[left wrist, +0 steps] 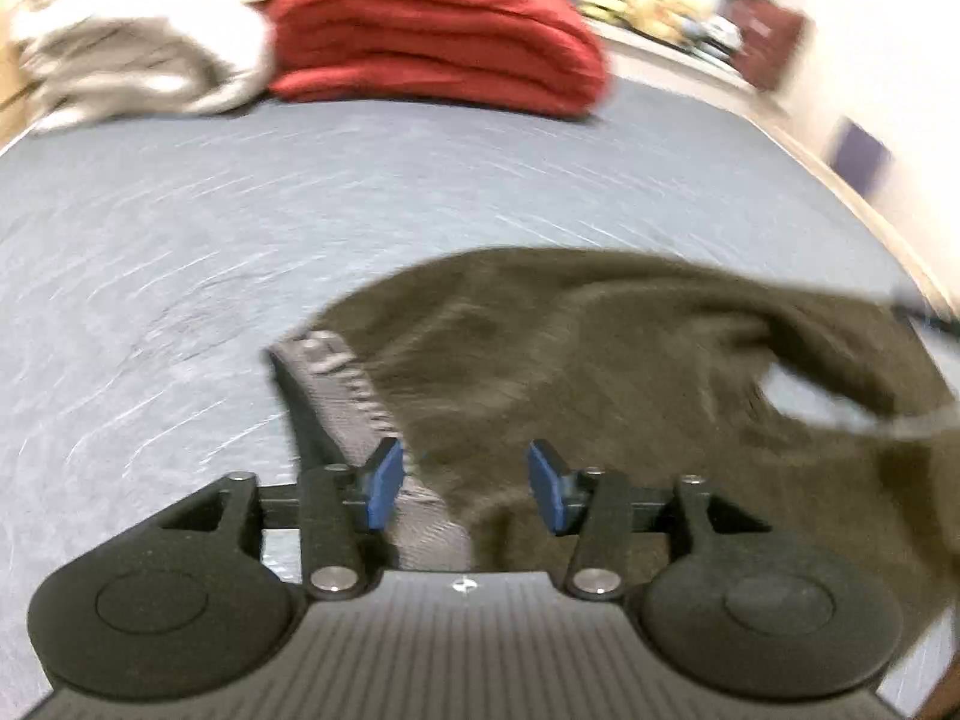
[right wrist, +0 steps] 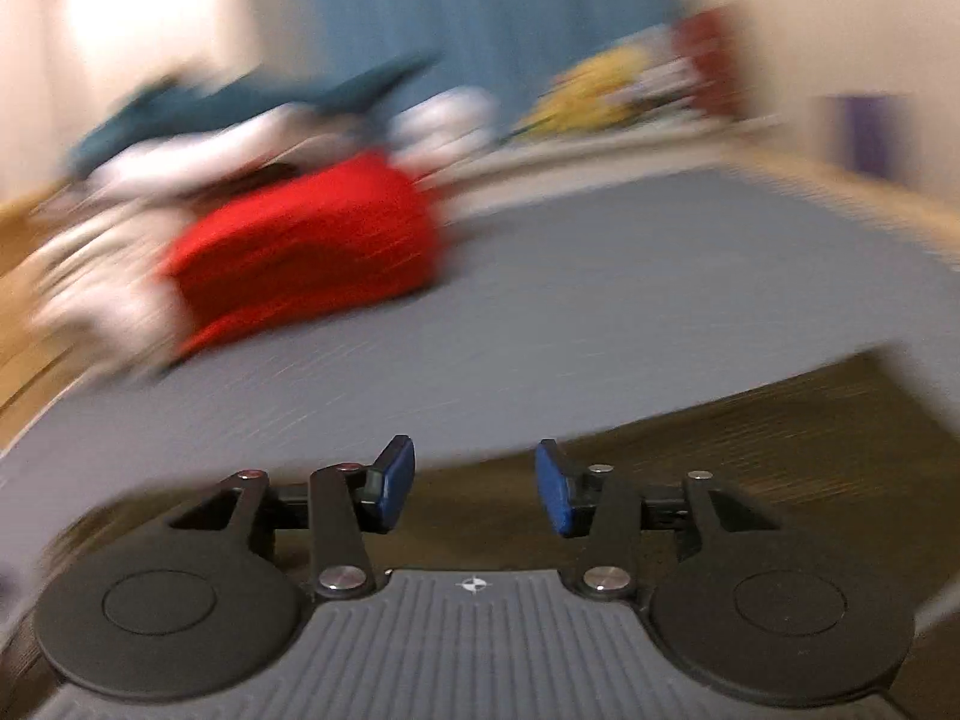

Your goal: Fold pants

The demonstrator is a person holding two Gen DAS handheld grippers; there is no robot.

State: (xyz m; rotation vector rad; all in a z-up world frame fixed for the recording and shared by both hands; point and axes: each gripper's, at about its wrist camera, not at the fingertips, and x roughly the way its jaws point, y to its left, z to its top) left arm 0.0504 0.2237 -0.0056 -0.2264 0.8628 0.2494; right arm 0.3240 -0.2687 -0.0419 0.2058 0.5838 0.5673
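Note:
Dark olive-brown pants (left wrist: 630,360) lie bunched on the grey bed surface (left wrist: 240,210), their grey waistband (left wrist: 342,384) running toward me at the left. My left gripper (left wrist: 465,483) hovers over the waistband end with its blue pads apart and nothing pinched between them. In the right wrist view the same pants (right wrist: 780,438) form a flat dark sheet under and right of my right gripper (right wrist: 474,483), which stands open above the cloth's edge and holds nothing. Both views are motion-blurred.
A folded red garment (left wrist: 438,30) sits at the far side of the bed, with a pale grey heap (left wrist: 132,54) to its left. Cluttered items (left wrist: 672,0) line the far wall. In the right wrist view, wooden floor (right wrist: 24,324) shows at the left.

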